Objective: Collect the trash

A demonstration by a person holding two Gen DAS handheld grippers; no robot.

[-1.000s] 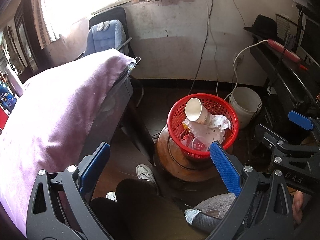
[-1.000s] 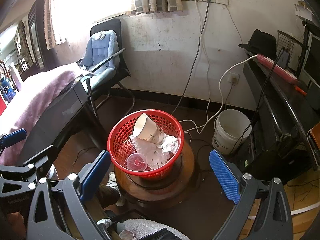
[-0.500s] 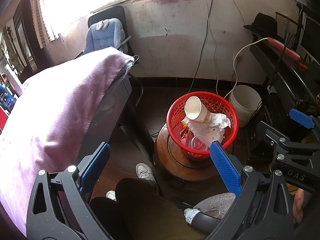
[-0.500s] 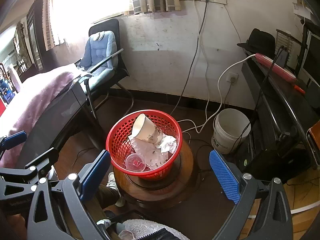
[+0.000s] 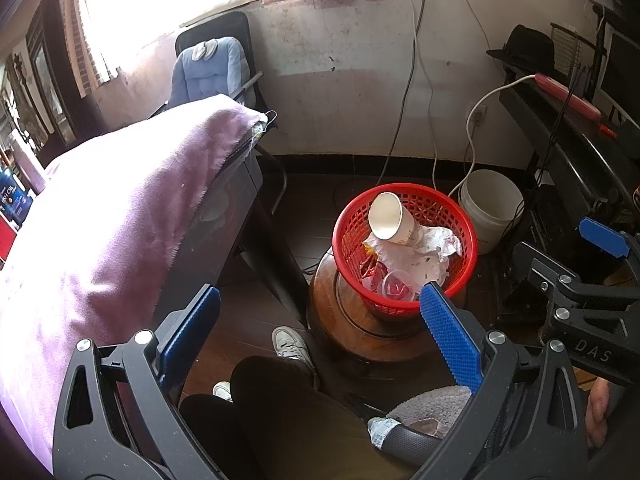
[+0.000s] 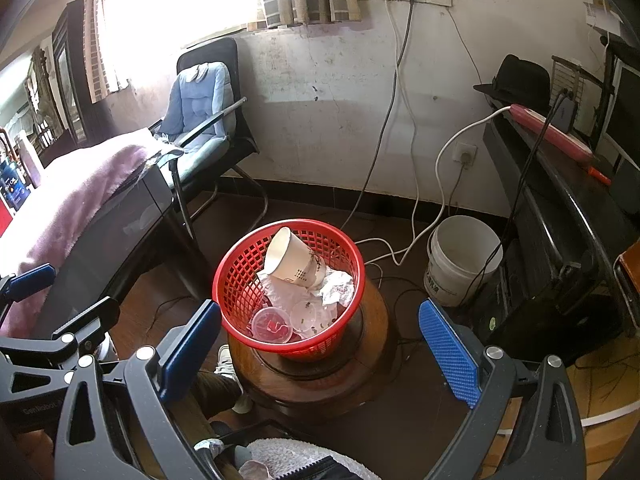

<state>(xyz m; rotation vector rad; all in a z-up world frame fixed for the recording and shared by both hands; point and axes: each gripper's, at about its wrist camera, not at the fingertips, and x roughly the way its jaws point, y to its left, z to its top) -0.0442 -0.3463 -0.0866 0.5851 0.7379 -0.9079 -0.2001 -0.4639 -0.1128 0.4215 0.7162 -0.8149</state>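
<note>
We hold the left gripper with its blue pads spread wide and nothing between them; it hangs in the air above our lap, clear of every object. Our right gripper is spread just as wide and equally empty, well above the floor. In each wrist view the other tool shows only at the frame edge, cut off, so we read each one's opening from its own camera.

The red basket sits on a round wooden stool, on the floor ahead of both tools. Inside it a paper cup lies tilted on its side atop crumpled paper, with clear plastic lids or small cups lower down; we cannot tell exactly what those are, nor what the reddish scraps under them might be.

A white bucket stands on the floor just to the right of the stool, near a dark desk. To the left, a purple cloth drapes over a dark table, hiding its top. Our shoe rests just beside the stool's base. The window glare washes out the upper left corner entirely.
</note>
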